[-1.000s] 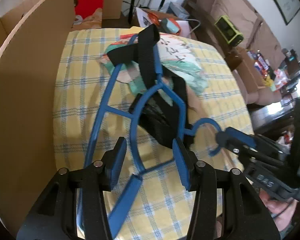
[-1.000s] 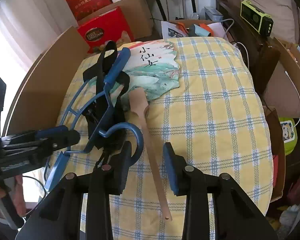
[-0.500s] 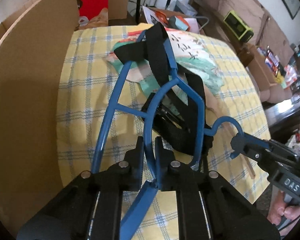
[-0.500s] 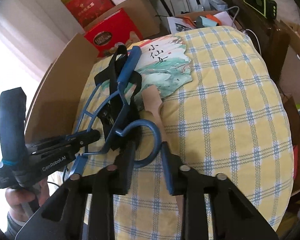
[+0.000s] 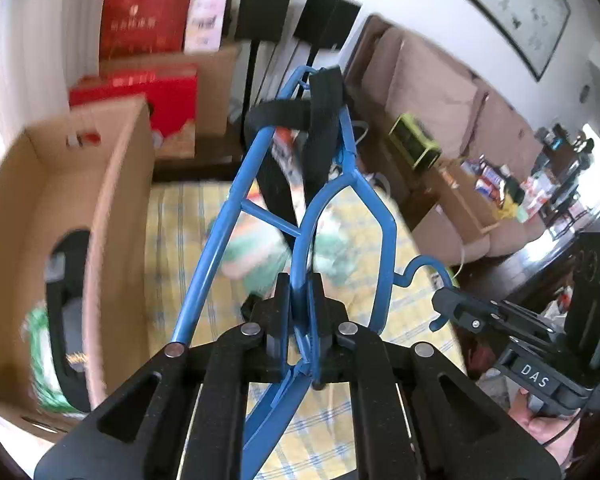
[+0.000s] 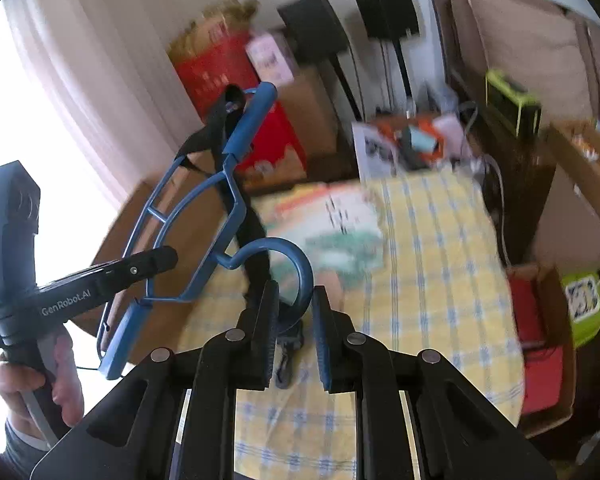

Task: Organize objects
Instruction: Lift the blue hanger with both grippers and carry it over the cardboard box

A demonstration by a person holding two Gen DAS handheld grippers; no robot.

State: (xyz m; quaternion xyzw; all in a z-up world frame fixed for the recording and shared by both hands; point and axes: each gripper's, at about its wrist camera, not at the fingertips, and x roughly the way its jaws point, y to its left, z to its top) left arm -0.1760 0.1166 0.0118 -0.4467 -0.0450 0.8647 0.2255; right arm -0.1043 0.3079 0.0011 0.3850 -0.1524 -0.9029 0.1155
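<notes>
Both tools, the left tool and right tool, are now clenching the blue hanger and its black strap, lifting it off the checked table toward the cardboard box

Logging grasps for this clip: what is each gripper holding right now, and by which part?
Both hold the blue hanger. The left gripper is clamped on a thin inner frame bar near one end; the right gripper grips its curved hook.

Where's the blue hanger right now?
Off the bed: the blue hanger hangs above the checked cover, left gripper clamping its frame, right gripper on its hook.
</notes>
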